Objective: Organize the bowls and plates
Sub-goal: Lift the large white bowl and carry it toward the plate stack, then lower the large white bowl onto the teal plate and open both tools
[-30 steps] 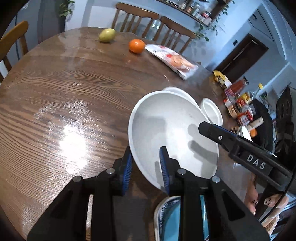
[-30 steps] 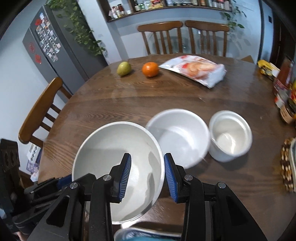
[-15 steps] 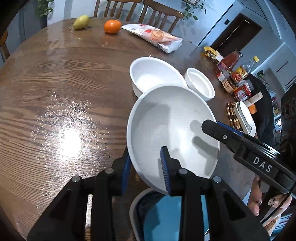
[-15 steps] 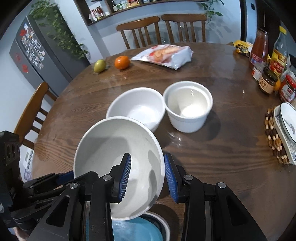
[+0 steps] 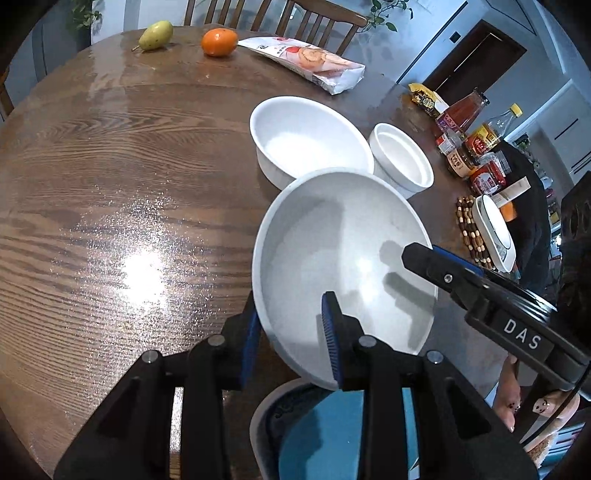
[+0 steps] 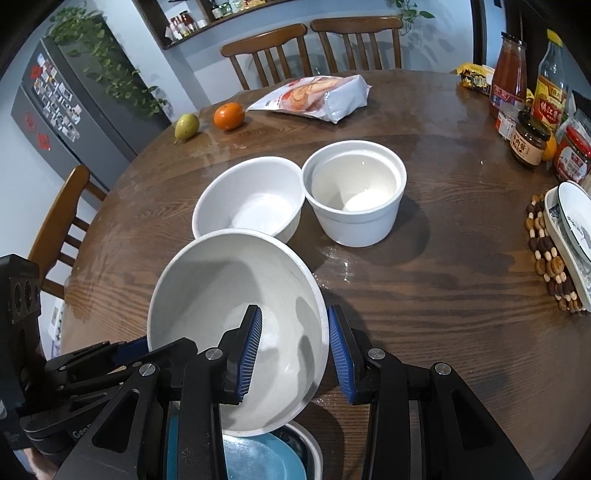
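Observation:
A large white bowl (image 5: 343,258) (image 6: 225,295) hangs tilted above the table, held from both sides. My left gripper (image 5: 290,336) is shut on its near rim, one finger inside and one outside. My right gripper (image 6: 295,350) is shut on the opposite rim and shows in the left wrist view (image 5: 461,273). Below the bowl lies a blue plate (image 5: 325,432) (image 6: 258,458) with a pale rim. Beyond it stand a medium white bowl (image 5: 306,136) (image 6: 251,199) and a small straight-sided white bowl (image 5: 402,158) (image 6: 354,188), side by side.
On the round wooden table (image 5: 110,184) lie a pear (image 5: 157,35), an orange (image 5: 219,41) and a snack bag (image 5: 306,62) at the far side. Sauce bottles and jars (image 6: 532,103) and a dish on a bead trivet (image 6: 569,236) crowd the right edge. Chairs (image 6: 314,48) ring the table.
Both grippers have carried the large bowl back toward the near edge and higher. The blue plate has come into view below it. The two other bowls now show fully beyond it.

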The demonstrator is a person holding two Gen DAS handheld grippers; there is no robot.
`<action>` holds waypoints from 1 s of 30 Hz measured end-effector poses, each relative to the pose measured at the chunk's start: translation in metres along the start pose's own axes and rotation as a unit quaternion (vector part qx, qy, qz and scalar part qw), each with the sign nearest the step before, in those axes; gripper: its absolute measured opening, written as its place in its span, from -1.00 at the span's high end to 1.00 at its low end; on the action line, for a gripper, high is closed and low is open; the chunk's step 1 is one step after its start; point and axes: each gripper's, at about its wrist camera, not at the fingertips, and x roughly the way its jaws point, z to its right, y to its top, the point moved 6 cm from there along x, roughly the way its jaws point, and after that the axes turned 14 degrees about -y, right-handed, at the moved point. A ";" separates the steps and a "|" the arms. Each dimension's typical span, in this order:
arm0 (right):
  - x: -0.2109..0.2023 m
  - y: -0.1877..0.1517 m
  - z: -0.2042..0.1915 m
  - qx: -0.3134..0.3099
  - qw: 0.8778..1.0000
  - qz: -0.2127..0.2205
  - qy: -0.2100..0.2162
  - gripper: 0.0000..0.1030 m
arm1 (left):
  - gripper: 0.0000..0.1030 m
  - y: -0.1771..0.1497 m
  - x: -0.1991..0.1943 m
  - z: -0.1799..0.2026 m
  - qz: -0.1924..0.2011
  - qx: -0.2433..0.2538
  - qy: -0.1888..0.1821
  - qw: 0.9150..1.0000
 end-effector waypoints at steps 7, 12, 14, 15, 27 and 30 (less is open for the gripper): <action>0.002 0.001 -0.001 -0.001 1.000 0.004 0.000 0.23 | 0.34 0.004 0.003 -0.003 -0.001 -0.009 -0.009 1.000; 0.001 0.004 -0.004 -0.015 1.000 0.008 0.009 0.02 | 0.19 0.004 0.000 -0.003 -0.010 -0.017 -0.036 0.999; -0.004 0.007 -0.003 -0.009 1.000 0.018 0.018 -0.21 | 0.00 0.005 -0.006 -0.002 -0.004 -0.014 -0.033 0.999; -0.008 0.009 -0.003 -0.006 0.999 0.026 0.019 -0.27 | -0.08 0.006 -0.010 -0.001 0.002 -0.012 -0.031 0.999; -0.071 0.052 0.006 0.047 0.985 0.146 0.081 -0.67 | -0.54 0.010 -0.078 0.024 0.061 0.029 -0.050 0.996; -0.077 0.060 0.000 0.043 0.981 0.173 0.080 -0.68 | -0.58 0.025 -0.115 0.034 0.178 0.072 -0.053 0.980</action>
